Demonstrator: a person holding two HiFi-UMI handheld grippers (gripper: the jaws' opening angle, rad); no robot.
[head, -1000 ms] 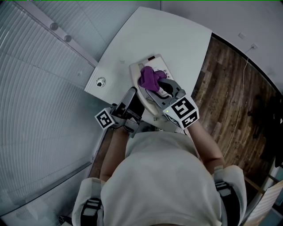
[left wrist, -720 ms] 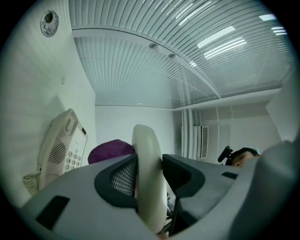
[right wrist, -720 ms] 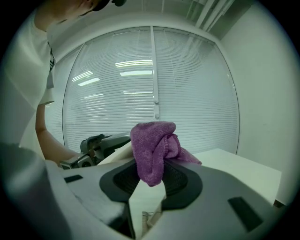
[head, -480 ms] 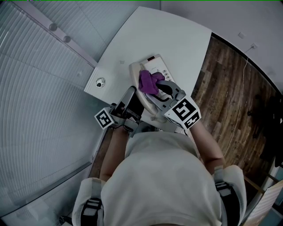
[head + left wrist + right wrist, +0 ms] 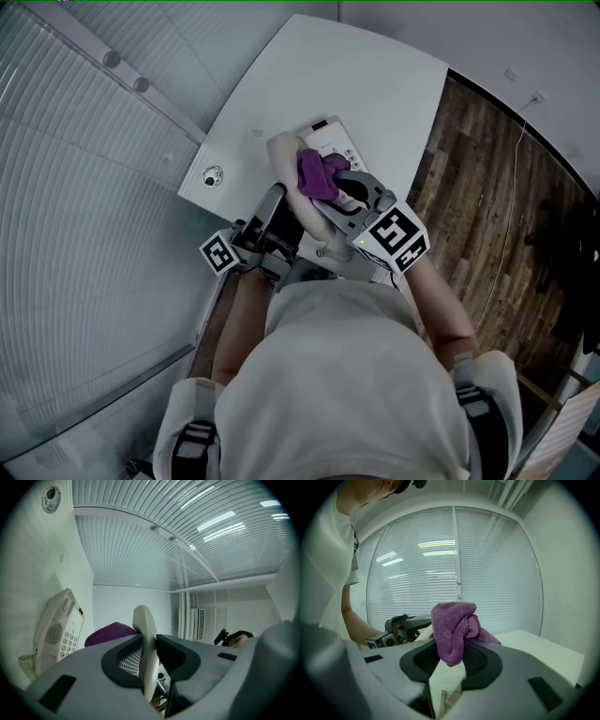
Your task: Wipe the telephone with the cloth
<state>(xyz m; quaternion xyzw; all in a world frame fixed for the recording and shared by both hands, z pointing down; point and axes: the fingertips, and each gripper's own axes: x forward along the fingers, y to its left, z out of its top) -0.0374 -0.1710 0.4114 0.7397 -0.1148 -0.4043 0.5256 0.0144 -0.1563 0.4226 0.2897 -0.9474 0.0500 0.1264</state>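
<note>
The left gripper (image 5: pixel 149 656) has just been closing its jaws, and they now pinch the cream plastic handset (image 5: pixel 144 623) edge-on between the pads. The handset's far end now bulges past the left rim of the cream push-button telephone base (image 5: pixel 334 147), where a second ago it lay flush, so it looks lifted from its cradle. That should leave the cradle and keypad bare for wiping. The right gripper (image 5: pixel 452 663) is clamped on the bunched purple terry cloth (image 5: pixel 452 627), which has slid a little toward the near edge of the white table (image 5: pixel 375 84) and sits over the base's left half; whether it presses down I cannot tell. The base stands by that near edge, about midway along. The coiled cream cord (image 5: pixel 26 663) tethers the handset and may drag across the cloth's path. A round cable grommet (image 5: pixel 214 174) sits at the table's left corner, well apart — nothing else crowds the telephone.
</note>
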